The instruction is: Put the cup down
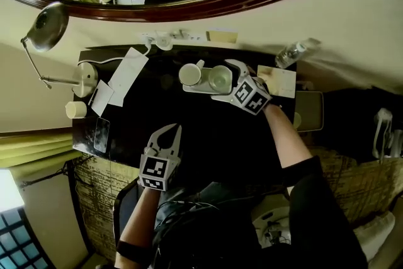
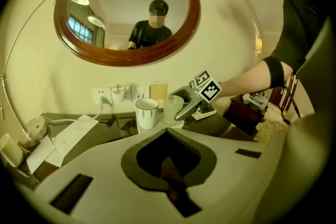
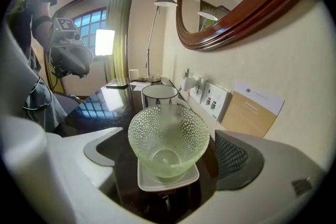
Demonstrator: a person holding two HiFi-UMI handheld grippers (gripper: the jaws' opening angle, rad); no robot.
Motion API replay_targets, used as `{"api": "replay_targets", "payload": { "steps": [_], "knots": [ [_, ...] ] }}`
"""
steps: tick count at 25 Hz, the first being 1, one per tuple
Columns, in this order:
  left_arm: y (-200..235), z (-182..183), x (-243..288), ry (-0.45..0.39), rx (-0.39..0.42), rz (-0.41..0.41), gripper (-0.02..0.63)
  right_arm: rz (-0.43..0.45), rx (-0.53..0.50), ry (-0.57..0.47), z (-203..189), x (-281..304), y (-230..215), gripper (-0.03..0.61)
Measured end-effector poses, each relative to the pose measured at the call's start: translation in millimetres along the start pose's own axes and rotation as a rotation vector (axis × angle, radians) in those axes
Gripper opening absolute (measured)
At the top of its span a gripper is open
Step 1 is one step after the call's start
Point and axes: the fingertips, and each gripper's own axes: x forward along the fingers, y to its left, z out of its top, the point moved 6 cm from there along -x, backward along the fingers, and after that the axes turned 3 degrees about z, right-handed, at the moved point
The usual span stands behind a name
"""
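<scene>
A dimpled clear glass cup (image 1: 220, 77) (image 3: 168, 136) stands upright on a small white tray (image 1: 196, 90) (image 3: 168, 180) at the back of the dark table (image 1: 208, 135). Beside it on the tray is a white mug (image 1: 190, 74) (image 3: 159, 96). My right gripper (image 1: 225, 80) (image 3: 170, 157) is open, one jaw on each side of the glass, and the pads (image 3: 239, 157) stand apart from it. My left gripper (image 1: 169, 134) (image 2: 168, 136) is shut and empty near the table's front edge. From there I see the mug (image 2: 147, 113), the glass (image 2: 173, 108) and the right gripper (image 2: 190, 105).
A desk lamp (image 1: 47, 28) and papers (image 1: 128, 75) occupy the table's left side, with a small pale cup (image 1: 75, 109) near them. Wall sockets (image 1: 167, 38) and a card (image 3: 255, 113) sit behind the tray. A water bottle (image 1: 293, 53) lies at the right, under the round mirror (image 2: 126, 8).
</scene>
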Motion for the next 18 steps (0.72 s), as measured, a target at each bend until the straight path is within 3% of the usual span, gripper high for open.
{"api": "replay_targets", "payload": {
  "steps": [4,5,6,13,18],
  "knots": [
    [0.4,-0.8,4.2,0.005,-0.013,0.007,0.002,0.024,-0.030,0.001,0.7,7.0,-2.0,0.515],
    [0.9,-0.7,4.8,0.006,-0.016,0.009,0.002,0.026,-0.033,0.001,-0.3,7.6,-2.1,0.478],
    [1.3,-0.8,5.0,0.006,-0.018,0.010,0.002,0.023,-0.036,-0.001,-0.9,7.5,-1.9,0.399],
    [6.4,-6.0,3.5,0.017,-0.028,0.013,0.001,-0.017,-0.042,-0.010,-3.8,8.9,1.4,0.394],
    [7.1,-8.8,-0.9,0.023,-0.022,-0.009,0.001,-0.121,0.045,-0.040,4.2,-19.1,2.8,0.394]
  ]
}}
